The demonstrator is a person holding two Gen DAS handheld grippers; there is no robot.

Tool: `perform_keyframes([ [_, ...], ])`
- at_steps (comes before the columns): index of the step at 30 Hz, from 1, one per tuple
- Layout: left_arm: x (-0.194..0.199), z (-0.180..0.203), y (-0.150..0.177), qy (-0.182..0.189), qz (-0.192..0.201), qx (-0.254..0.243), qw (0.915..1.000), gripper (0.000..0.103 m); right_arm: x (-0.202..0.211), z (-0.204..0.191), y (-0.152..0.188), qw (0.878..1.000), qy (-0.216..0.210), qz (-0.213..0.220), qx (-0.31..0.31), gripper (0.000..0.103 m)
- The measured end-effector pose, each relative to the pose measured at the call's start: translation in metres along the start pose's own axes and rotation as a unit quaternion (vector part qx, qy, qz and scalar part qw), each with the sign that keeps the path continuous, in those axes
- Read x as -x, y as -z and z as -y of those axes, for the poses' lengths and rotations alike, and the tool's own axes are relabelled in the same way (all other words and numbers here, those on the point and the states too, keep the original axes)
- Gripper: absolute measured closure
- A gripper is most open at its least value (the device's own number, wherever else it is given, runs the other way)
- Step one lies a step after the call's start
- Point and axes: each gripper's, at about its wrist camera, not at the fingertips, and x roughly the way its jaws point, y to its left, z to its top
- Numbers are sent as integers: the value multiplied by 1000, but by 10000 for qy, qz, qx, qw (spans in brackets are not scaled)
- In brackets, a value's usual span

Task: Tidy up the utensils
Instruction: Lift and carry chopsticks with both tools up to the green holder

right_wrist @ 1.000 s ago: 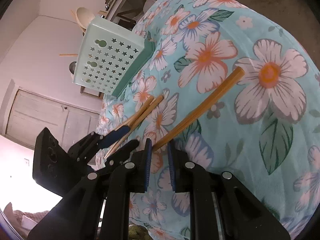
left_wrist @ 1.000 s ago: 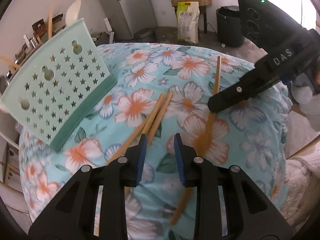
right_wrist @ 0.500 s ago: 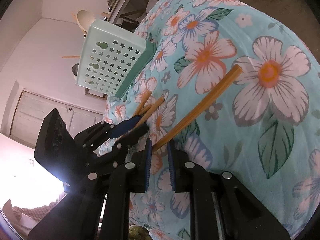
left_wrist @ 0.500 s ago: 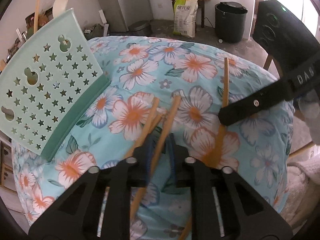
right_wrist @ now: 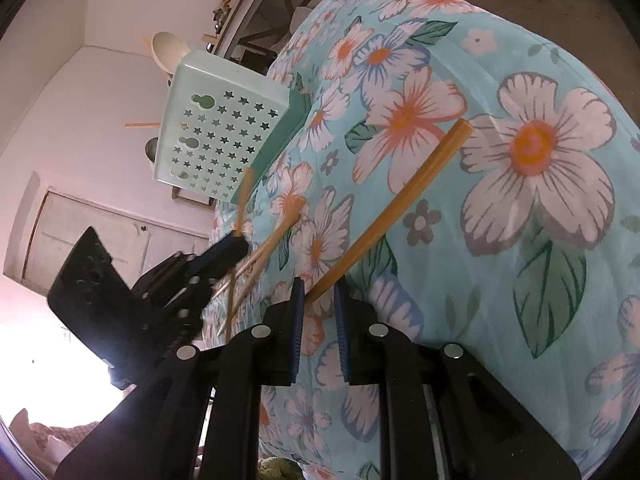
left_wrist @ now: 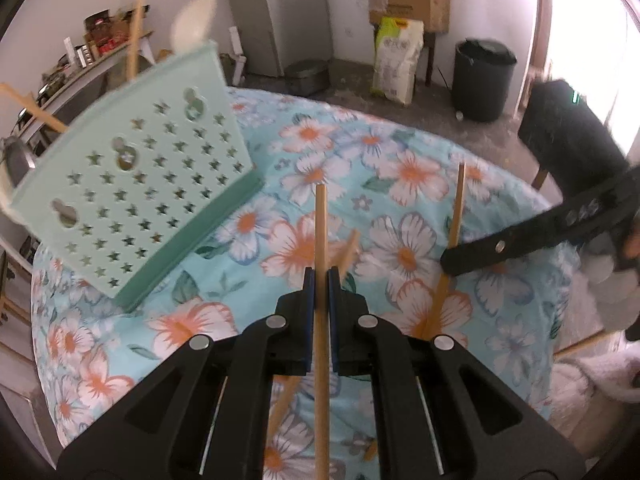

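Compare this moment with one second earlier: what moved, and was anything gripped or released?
The left gripper, open a second ago, shut on one chopstick and lifted it, tip pointing up. The right gripper stays open around the single chopstick lying on the floral cloth. The green holder stayed put.

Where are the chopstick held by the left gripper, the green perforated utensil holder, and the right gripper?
chopstick (left_wrist: 320,232): left wrist view, on the shaft above the jaws.
green perforated utensil holder (left_wrist: 140,184): left wrist view, on its star-holed wall.
right gripper (right_wrist: 319,292): right wrist view, midway between its fingertips.
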Motion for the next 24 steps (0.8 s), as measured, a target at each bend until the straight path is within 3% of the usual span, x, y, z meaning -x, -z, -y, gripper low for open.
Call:
perform_keyframes([
  [4,25,-13,-5,44,325,422,9986,97,2,-1,2,10000,-5,54,-9,88],
  [9,54,-37,-10,254,756,1124,9905,97,6,-8,3,9999,-1,142,40,89],
  [17,96,-70,-12,643,1448,2014,9666,97,10,-27,-2,9992,-95,301,239,92],
  [24,118,-86,-14,762,1942,2383,9485,97,13,-43,-5,9980,-192,440,421,94],
])
